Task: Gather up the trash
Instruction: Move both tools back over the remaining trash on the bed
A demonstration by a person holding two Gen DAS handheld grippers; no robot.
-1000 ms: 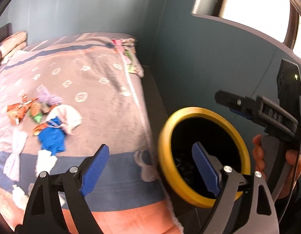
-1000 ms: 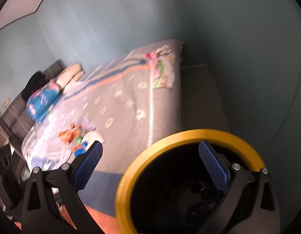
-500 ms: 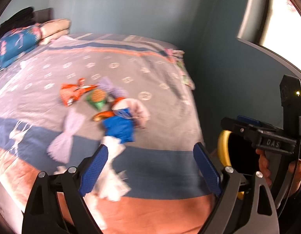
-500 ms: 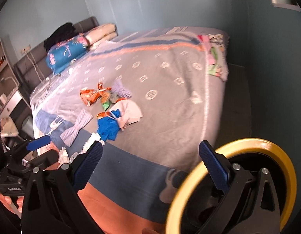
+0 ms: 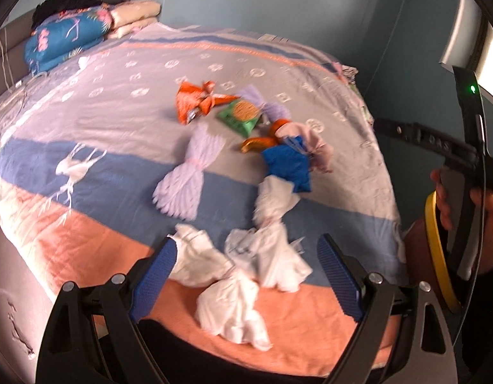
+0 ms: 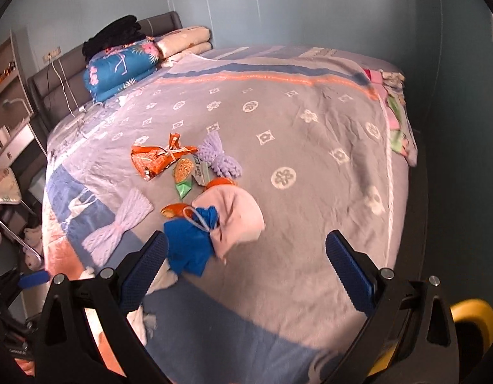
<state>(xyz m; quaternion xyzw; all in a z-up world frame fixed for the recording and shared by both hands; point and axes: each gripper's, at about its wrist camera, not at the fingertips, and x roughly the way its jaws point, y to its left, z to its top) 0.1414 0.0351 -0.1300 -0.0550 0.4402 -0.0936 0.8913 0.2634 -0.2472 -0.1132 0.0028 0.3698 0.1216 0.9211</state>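
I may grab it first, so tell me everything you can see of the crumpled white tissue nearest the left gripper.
The crumpled white tissue looks like soft, thin paper, twisted into several bunched lobes joined at a pinched middle. It lies loose on the orange band of the bedspread, near the bed's edge, overlapping the blue band. The left gripper hangs open above it, fingers either side, not gripping. More white tissue trails toward a blue cloth.

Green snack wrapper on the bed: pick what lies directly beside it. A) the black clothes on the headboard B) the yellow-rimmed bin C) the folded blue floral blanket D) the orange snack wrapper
D: the green snack wrapper lies in the middle of the bedspread right next to the orange snack wrapper, while the other items are far off at the bed's edges.
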